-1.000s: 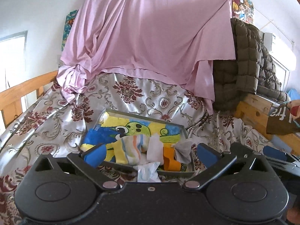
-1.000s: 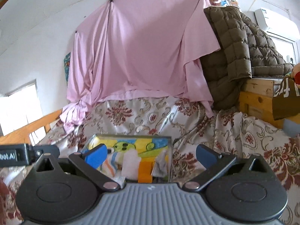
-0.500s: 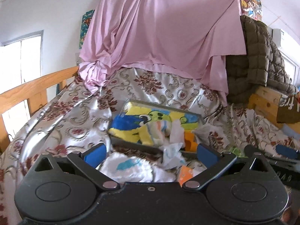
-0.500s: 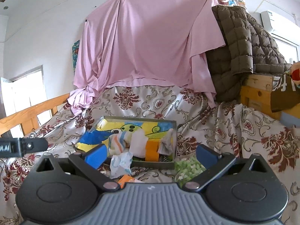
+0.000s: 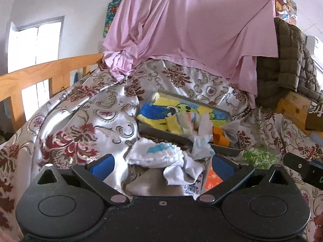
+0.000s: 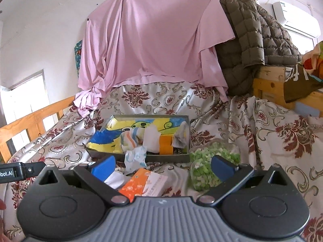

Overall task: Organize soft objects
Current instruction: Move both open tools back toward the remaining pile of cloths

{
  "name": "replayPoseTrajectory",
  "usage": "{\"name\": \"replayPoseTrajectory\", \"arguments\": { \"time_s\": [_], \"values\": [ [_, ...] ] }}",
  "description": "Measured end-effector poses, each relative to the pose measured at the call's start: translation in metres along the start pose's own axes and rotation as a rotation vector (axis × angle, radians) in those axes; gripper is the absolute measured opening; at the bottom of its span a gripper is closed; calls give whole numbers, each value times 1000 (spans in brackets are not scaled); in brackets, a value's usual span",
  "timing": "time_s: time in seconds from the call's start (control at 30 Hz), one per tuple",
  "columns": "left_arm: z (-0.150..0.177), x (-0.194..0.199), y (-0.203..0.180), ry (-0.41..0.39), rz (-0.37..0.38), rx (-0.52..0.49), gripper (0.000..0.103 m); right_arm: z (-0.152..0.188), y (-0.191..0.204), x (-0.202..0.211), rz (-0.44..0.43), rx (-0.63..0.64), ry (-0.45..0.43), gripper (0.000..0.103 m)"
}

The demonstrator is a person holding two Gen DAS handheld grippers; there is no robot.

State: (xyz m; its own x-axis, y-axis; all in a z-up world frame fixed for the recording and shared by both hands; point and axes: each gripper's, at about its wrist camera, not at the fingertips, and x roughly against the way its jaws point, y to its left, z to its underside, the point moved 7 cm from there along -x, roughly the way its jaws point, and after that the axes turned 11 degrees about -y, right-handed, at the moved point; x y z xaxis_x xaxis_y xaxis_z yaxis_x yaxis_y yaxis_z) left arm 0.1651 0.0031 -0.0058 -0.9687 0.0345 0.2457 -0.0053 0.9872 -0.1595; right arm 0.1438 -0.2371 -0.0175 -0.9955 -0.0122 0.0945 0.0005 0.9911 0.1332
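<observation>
Left wrist view: the left gripper [image 5: 161,164] hovers with its jaws spread wide and nothing between them, low over a floral satin bedspread [image 5: 80,121]. A crumpled white cloth with a blue print [image 5: 159,154] lies loose just ahead of and between the blue finger pads [image 5: 102,164], apparently the next piece to be tidied. Beyond the fingertips sits a shallow grey tray [image 5: 161,134], lined by a yellow-and-blue cartoon cloth [image 5: 161,113] and already holding small folded items, including an orange piece [image 5: 221,139]. A pale blue-and-white scrap [image 5: 201,147] spills over the tray's near rim, likely dropped there and not yet settled. Off past the right finger lies a green-and-white patterned bundle [image 5: 256,156].

Right wrist view: the right gripper [image 6: 162,165] also hovers, fingers parted and empty. The same tray [image 6: 139,157] stands squarely beyond its fingertips, the scrap [image 6: 135,158] hanging over the rim. This view alone shows clearly an orange-and-white tissue pack [image 6: 145,183] lying between the fingers, close to the gripper body, and the green bundle [image 6: 210,161] touching the tray's right end, partly behind the right finger. The white printed cloth is largely hidden here behind the left finger. The left view, in turn, shows only a corner of the tissue pack. A pink sheet [image 6: 153,40] hangs behind.
</observation>
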Motion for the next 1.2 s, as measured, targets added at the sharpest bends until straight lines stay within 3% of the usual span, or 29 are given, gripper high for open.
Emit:
{"name": "replayPoseTrajectory", "arguments": {
  "time_s": [0.17,0.37,0.9,1.2],
  "values": [
    [9,6,6,23,-48,-2,102,10,8,4,-7,30,32,103],
    [24,2,16,111,-116,2,102,22,20,6,-32,62,81,103],
    [33,9,30,149,-230,3,102,46,58,16,-165,161,164,103],
    [34,6,33,162,-255,21,102,56,76,13,-232,195,211,103]
  ]
}}
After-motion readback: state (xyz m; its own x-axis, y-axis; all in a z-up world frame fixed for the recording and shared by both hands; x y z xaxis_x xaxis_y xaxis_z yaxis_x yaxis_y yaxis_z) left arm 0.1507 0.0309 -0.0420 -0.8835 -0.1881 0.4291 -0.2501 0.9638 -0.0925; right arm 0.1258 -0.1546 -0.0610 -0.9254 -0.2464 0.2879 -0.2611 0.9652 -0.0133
